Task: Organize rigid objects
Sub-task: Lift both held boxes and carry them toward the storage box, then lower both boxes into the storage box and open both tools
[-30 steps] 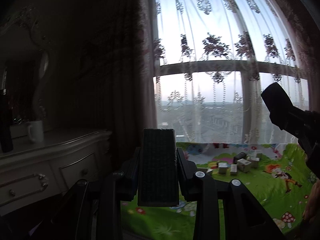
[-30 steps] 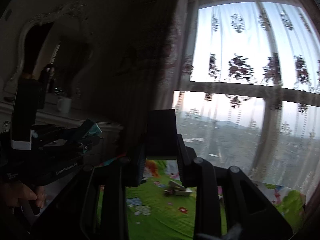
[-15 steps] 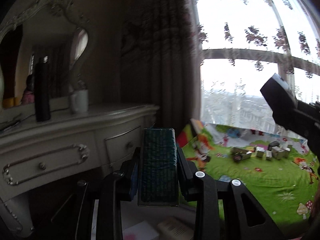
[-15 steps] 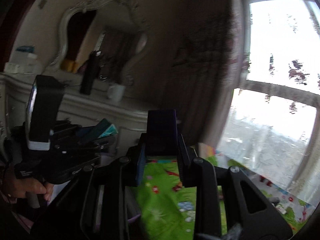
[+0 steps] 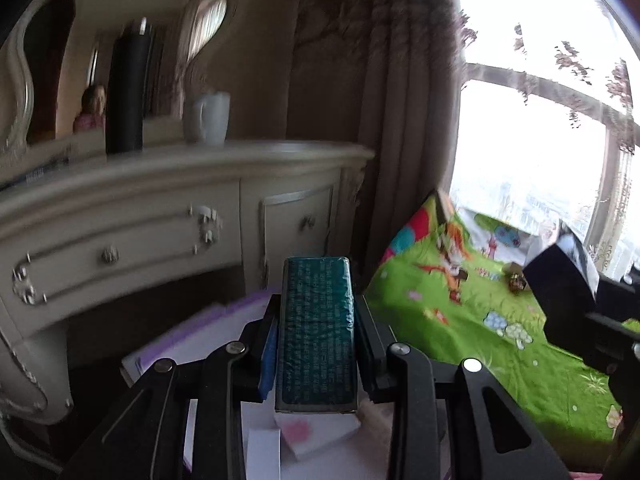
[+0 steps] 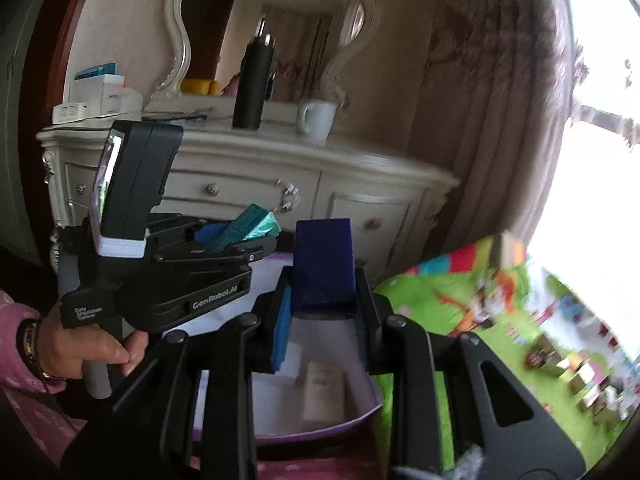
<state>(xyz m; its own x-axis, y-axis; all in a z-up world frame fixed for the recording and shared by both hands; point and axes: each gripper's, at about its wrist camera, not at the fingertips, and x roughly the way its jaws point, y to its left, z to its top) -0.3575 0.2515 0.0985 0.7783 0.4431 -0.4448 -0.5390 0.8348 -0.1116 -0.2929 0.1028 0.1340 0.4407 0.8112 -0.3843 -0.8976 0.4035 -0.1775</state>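
Note:
My left gripper (image 5: 316,344) is shut on a teal box (image 5: 316,332) with small printed text, held upright above a white bin with a purple rim (image 5: 192,340). It also shows in the right wrist view (image 6: 248,232), still holding the teal box (image 6: 248,226). My right gripper (image 6: 324,312) is shut on a dark blue box (image 6: 324,264) and holds it over the same bin (image 6: 360,412). Small pale boxes (image 6: 324,392) lie inside the bin.
A cream dresser (image 6: 248,176) stands behind the bin, with a black bottle (image 6: 254,84), a white mug (image 6: 318,118) and stacked boxes (image 6: 100,92) on top. A green play mat (image 5: 480,320) with several small blocks (image 6: 580,380) lies to the right, by the window.
Both grippers have swung left and down, away from the window and play mat, toward the dresser. The bin has come into view beneath them. Both boxes stay gripped.

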